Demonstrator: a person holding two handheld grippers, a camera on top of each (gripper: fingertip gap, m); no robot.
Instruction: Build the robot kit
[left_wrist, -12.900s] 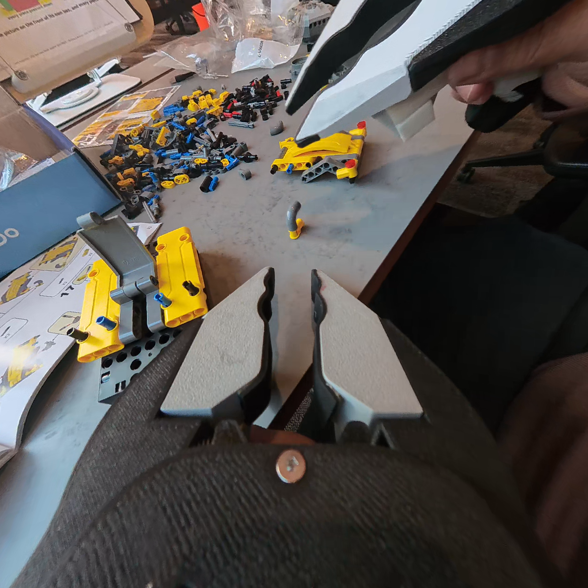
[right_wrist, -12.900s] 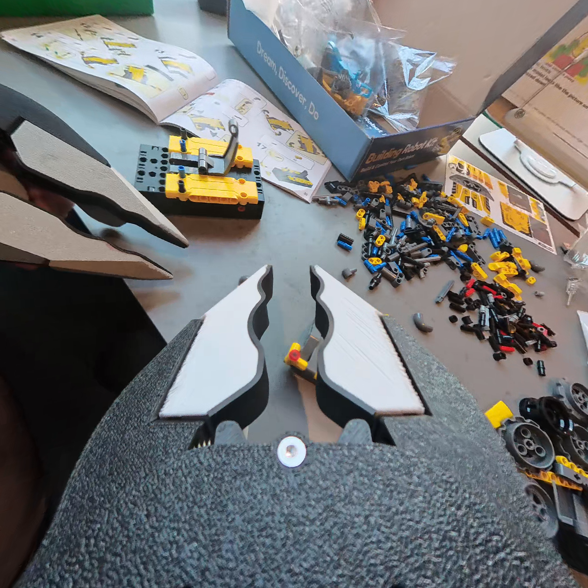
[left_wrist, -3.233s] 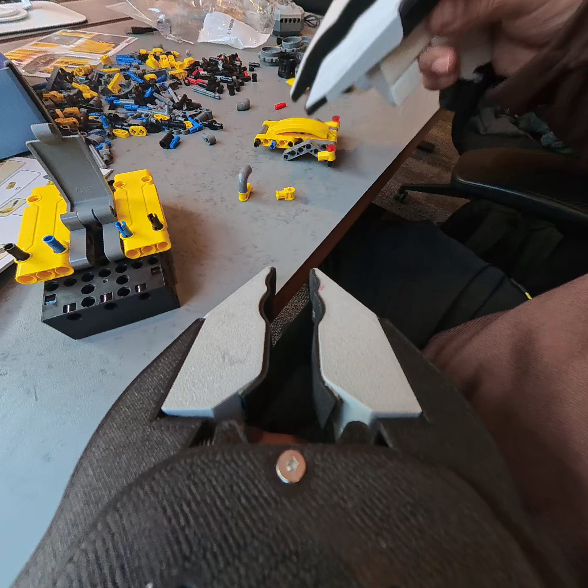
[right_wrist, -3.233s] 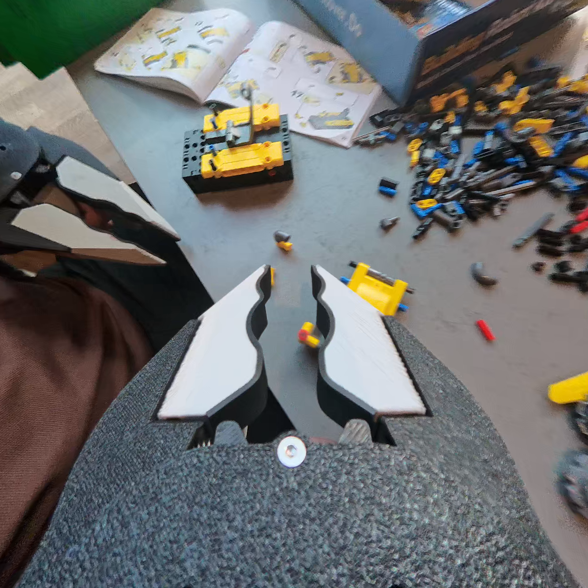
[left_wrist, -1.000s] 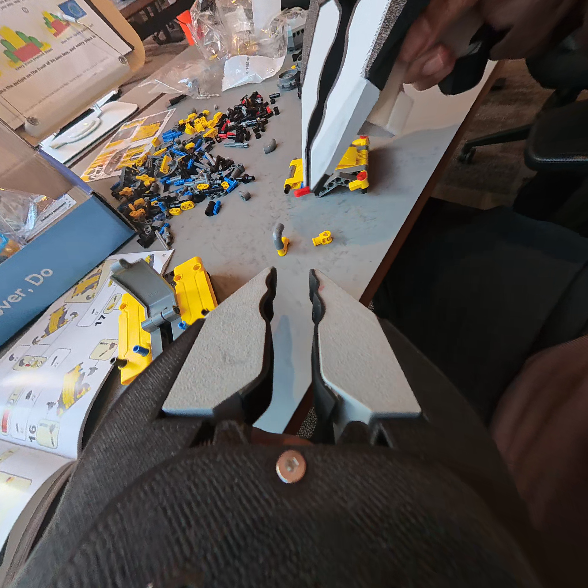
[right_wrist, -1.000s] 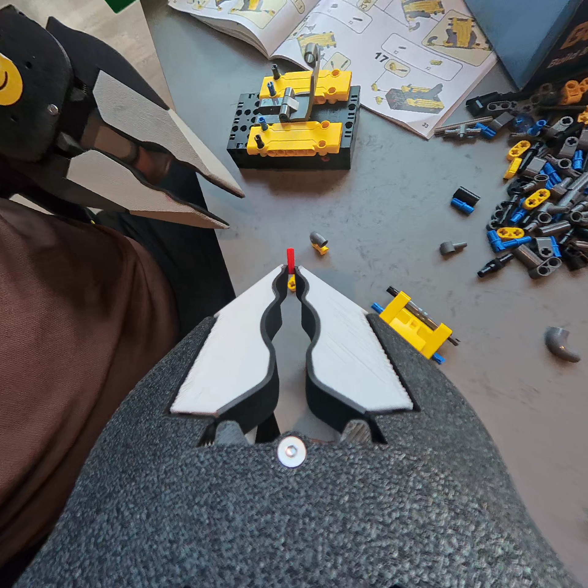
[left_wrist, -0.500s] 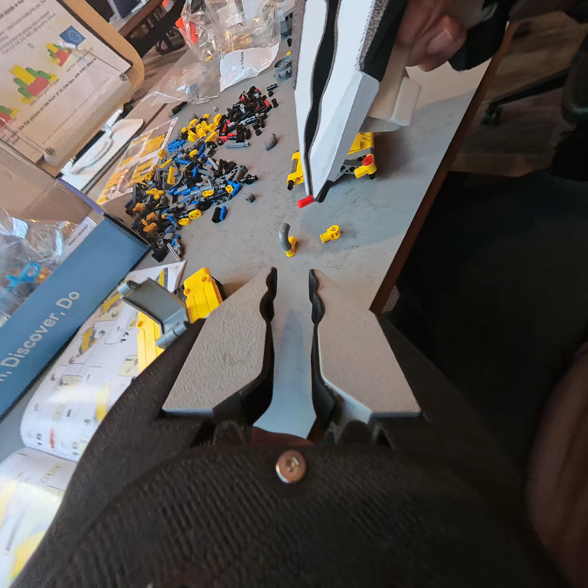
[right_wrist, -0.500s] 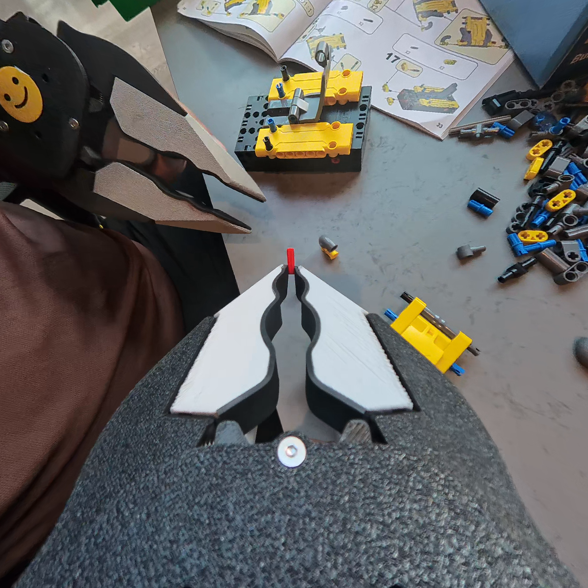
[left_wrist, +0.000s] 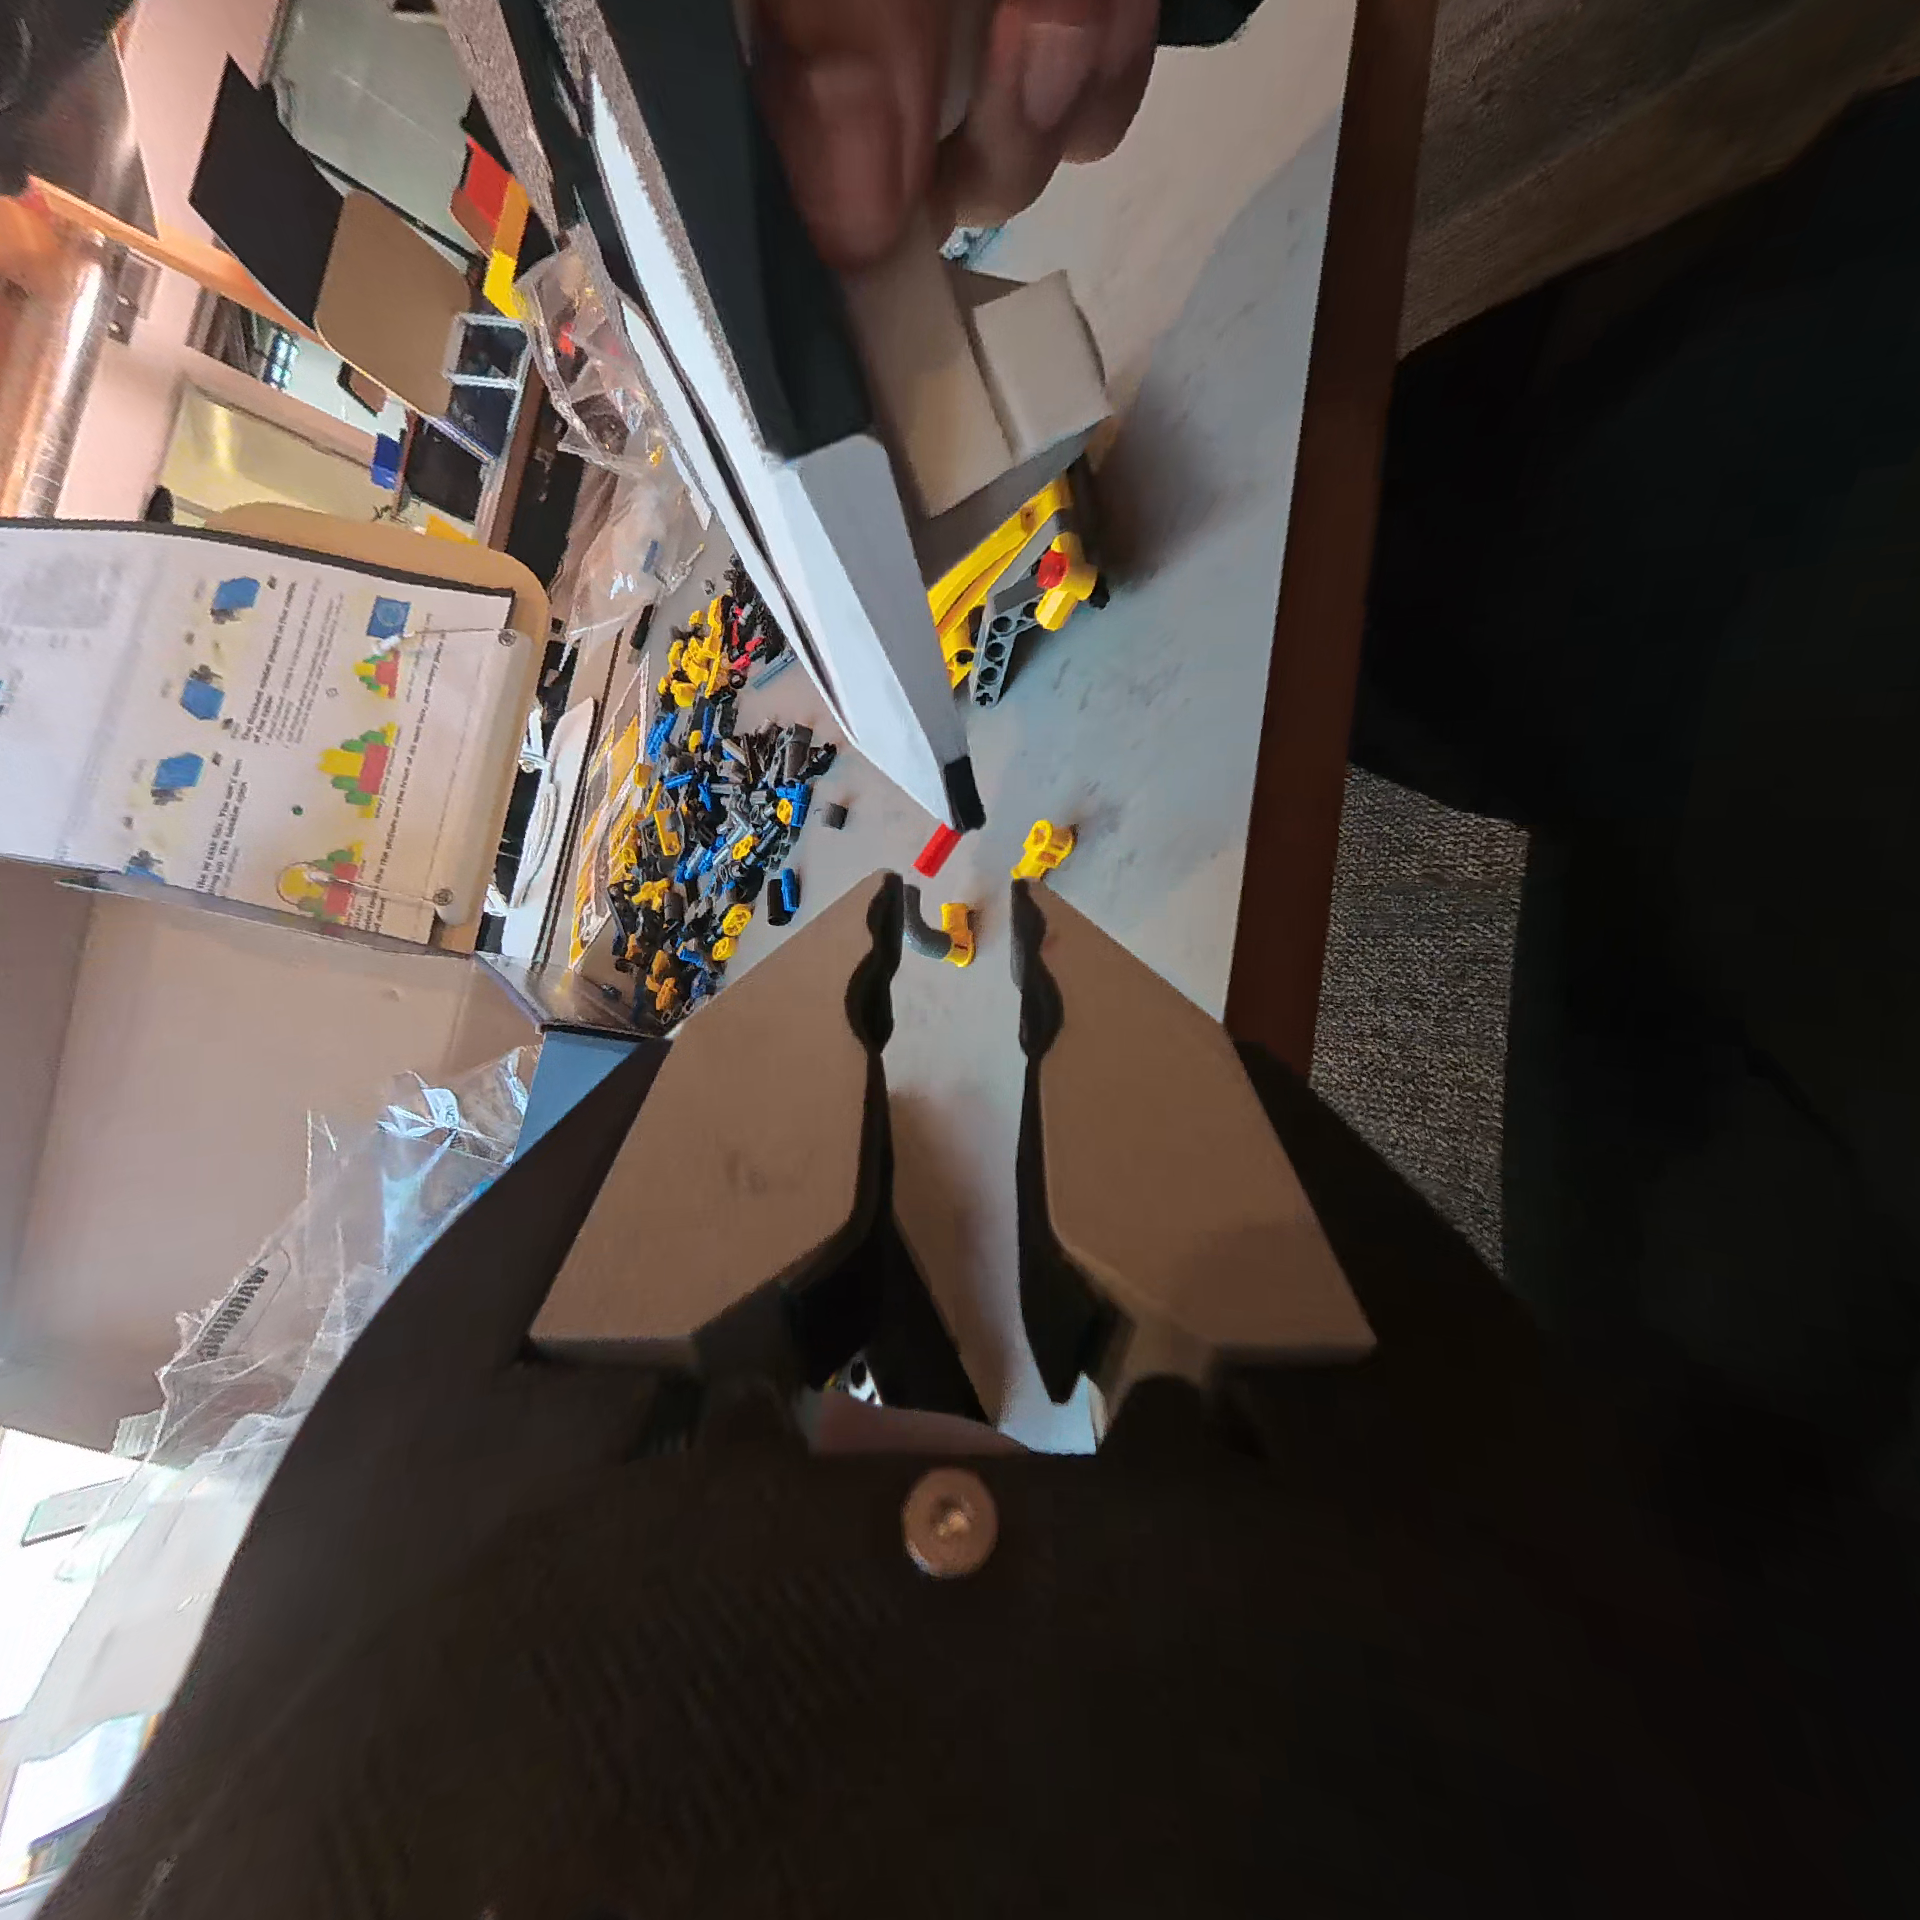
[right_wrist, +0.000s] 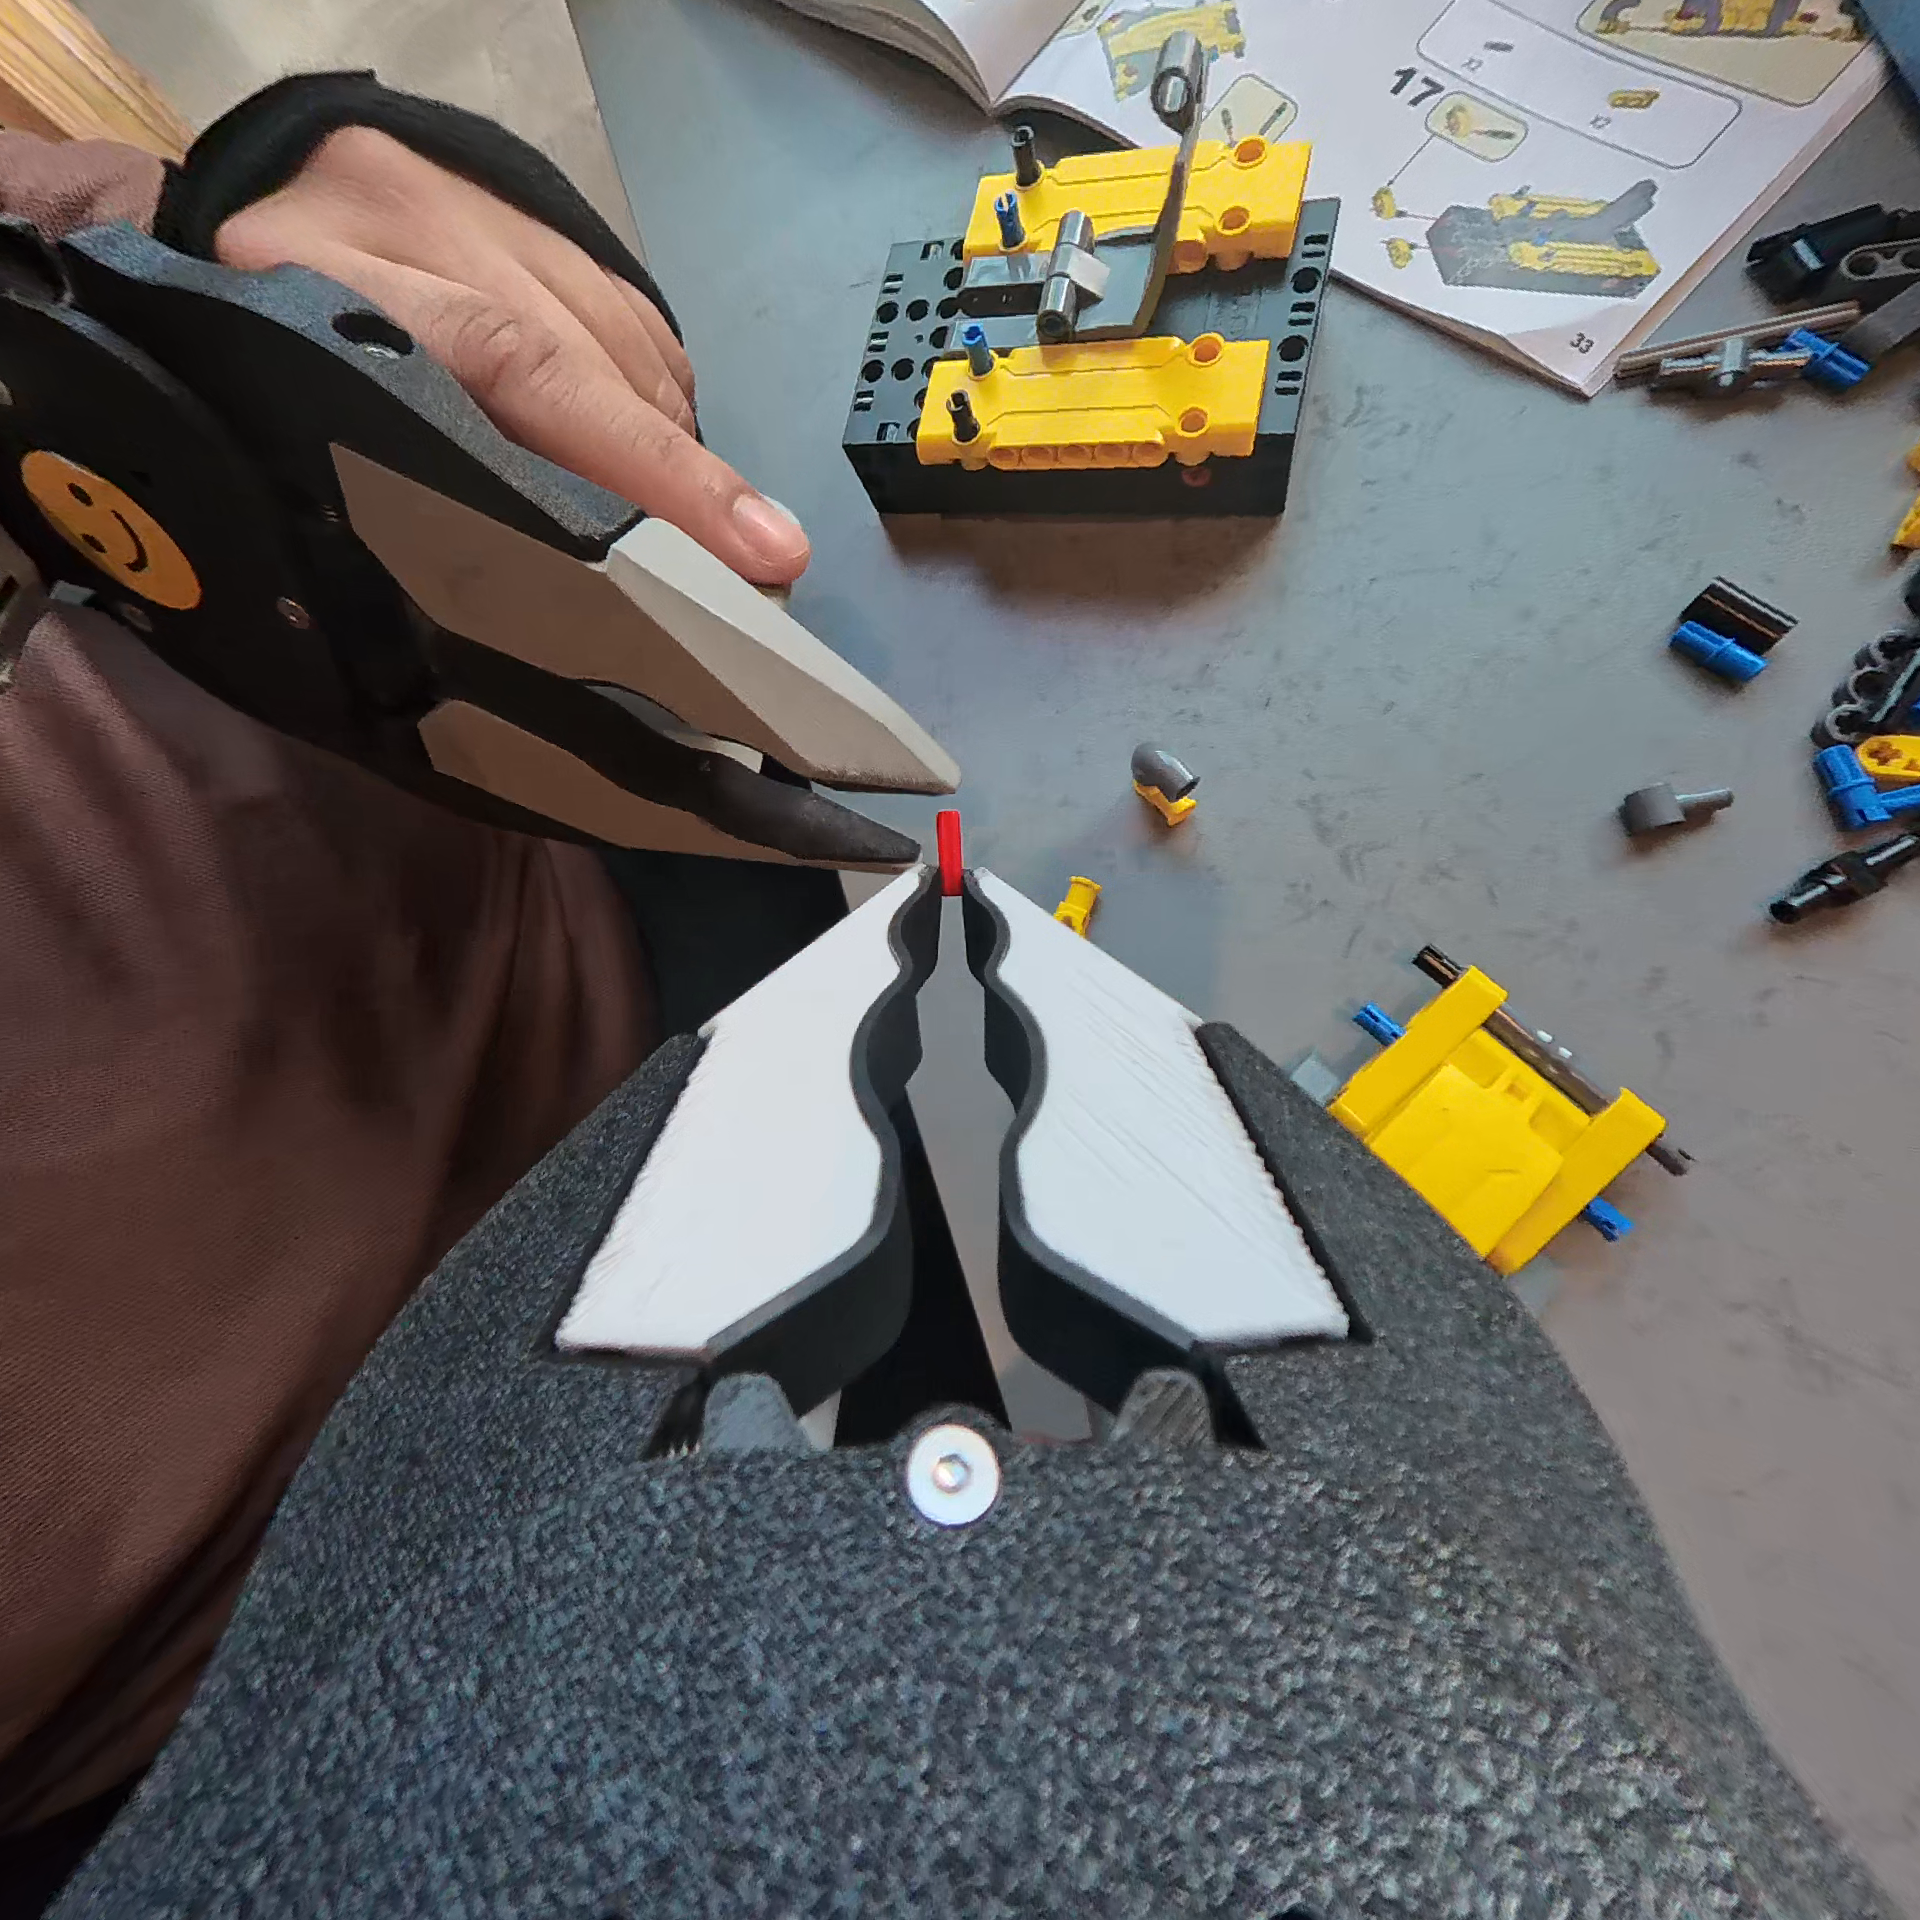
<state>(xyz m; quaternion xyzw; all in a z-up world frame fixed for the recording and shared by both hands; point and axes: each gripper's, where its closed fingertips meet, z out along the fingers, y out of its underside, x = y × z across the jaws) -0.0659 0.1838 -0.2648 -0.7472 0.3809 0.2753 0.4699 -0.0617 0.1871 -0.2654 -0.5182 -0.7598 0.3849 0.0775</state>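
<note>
My right gripper (right_wrist: 945, 883) is shut on a small red pin (right_wrist: 948, 860) that sticks out past its tips above the grey table. It also shows in the left wrist view (left_wrist: 961, 810) with the red pin (left_wrist: 935, 847). My left gripper (left_wrist: 954, 904) is open and empty. In the right wrist view the left gripper (right_wrist: 920, 816) has its tips right next to the red pin, with a hand on it. A grey elbow piece with a yellow connector (right_wrist: 1162, 779) and a small yellow connector (right_wrist: 1075, 899) lie on the table below.
A black base with yellow panels and a grey lever (right_wrist: 1091, 416) stands by an open instruction booklet (right_wrist: 1455, 135). A yellow subassembly (right_wrist: 1486, 1132) lies at the right. A pile of loose parts (left_wrist: 707, 800), a cardboard box (left_wrist: 208, 1091) and the table edge (left_wrist: 1299, 623) show. Left and right tips are no more than a few centimetres apart. It is some 10 cm from my right tips to the yellow subassembly (right_wrist: 1486, 1132).
My left gripper has rolled and come close to the red pin. My right gripper picked up the red pin earlier and still holds it, now brought to the left gripper's tips.
</note>
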